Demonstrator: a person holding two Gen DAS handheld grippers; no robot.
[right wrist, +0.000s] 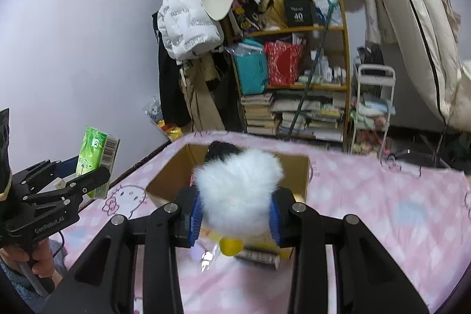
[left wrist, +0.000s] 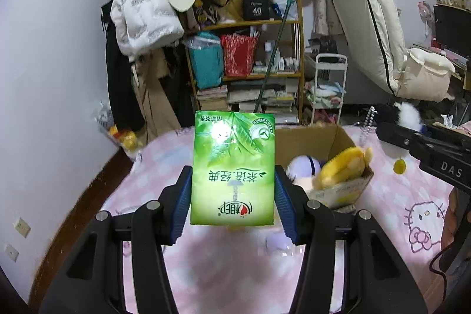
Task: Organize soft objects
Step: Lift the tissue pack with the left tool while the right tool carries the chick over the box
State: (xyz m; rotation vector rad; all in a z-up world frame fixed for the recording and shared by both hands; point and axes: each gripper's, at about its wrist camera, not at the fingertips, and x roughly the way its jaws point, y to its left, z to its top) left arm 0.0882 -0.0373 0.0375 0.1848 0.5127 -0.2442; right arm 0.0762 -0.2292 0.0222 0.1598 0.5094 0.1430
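Note:
My left gripper (left wrist: 232, 196) is shut on a green tissue pack (left wrist: 234, 167), held upright above the pink bed, left of the cardboard box (left wrist: 306, 143). A yellow plush (left wrist: 343, 169) and a white and purple plush (left wrist: 303, 167) lie in the box. My right gripper (right wrist: 235, 214) is shut on a fluffy white plush toy (right wrist: 238, 193) with a black top and a yellow part below, held over the box (right wrist: 173, 175). The left gripper (right wrist: 59, 190) with the pack (right wrist: 97, 158) shows at the left of the right wrist view.
A pink Hello Kitty bedsheet (left wrist: 406, 225) covers the bed. A wooden shelf (left wrist: 297, 72) full of bags and books stands behind it. A white jacket (left wrist: 141, 11) hangs at the left. A white trolley (left wrist: 326, 87) and a propped cream mattress (left wrist: 368, 19) stand at the right.

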